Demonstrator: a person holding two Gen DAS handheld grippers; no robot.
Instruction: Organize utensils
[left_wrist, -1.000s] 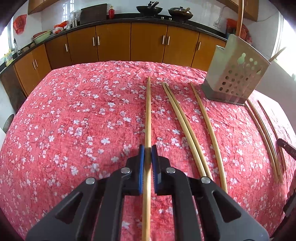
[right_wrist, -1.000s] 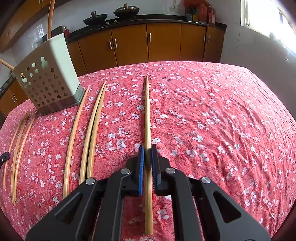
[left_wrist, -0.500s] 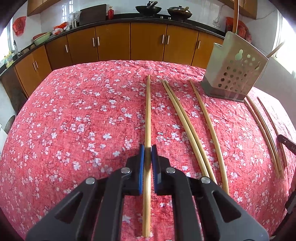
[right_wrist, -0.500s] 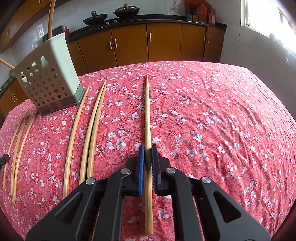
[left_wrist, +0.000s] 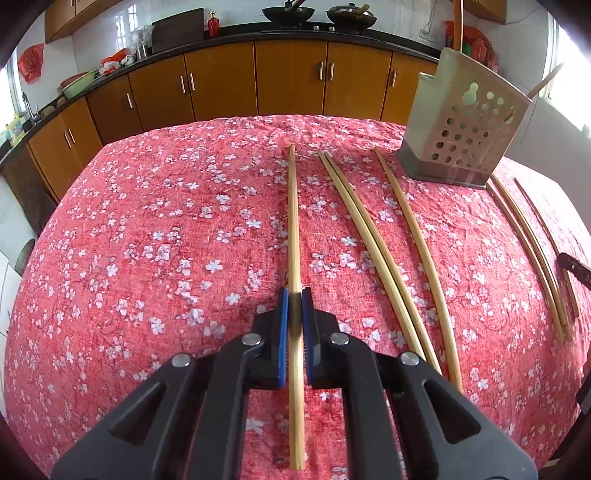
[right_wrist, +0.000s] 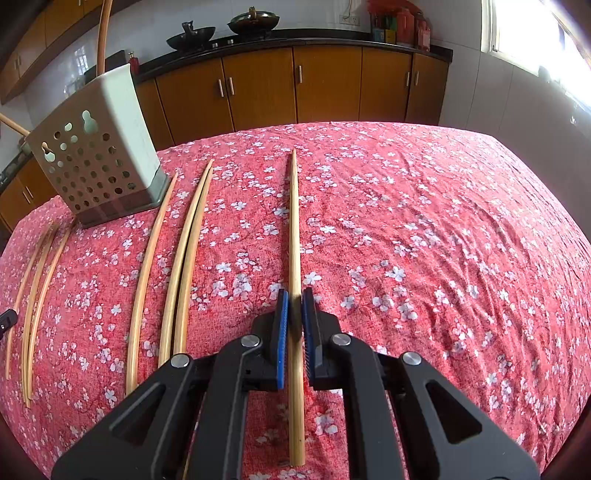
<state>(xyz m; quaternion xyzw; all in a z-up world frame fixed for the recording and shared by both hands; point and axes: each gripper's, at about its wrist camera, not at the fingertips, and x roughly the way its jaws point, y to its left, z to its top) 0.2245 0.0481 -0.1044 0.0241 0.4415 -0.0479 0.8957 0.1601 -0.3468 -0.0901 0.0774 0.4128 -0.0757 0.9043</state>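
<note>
Fingers (left_wrist: 283, 332) of the left gripper (left_wrist: 294, 301) and right gripper (right_wrist: 294, 301) each pinch a chopstick (left_wrist: 293, 221) pointing to 12 o'clock; lift level, then tip it upright above the perforated holder (left_wrist: 467, 133) at 2 o'clock.

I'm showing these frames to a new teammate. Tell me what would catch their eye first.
Each view centres on a long pale bamboo chopstick, clamped between the blue-padded fingers of the left gripper and likewise the right gripper with its own chopstick. Beneath spreads the red tablecloth with white blossoms, more loose chopsticks lying beside. A perforated grey metal utensil holder stands at the far side.
</note>
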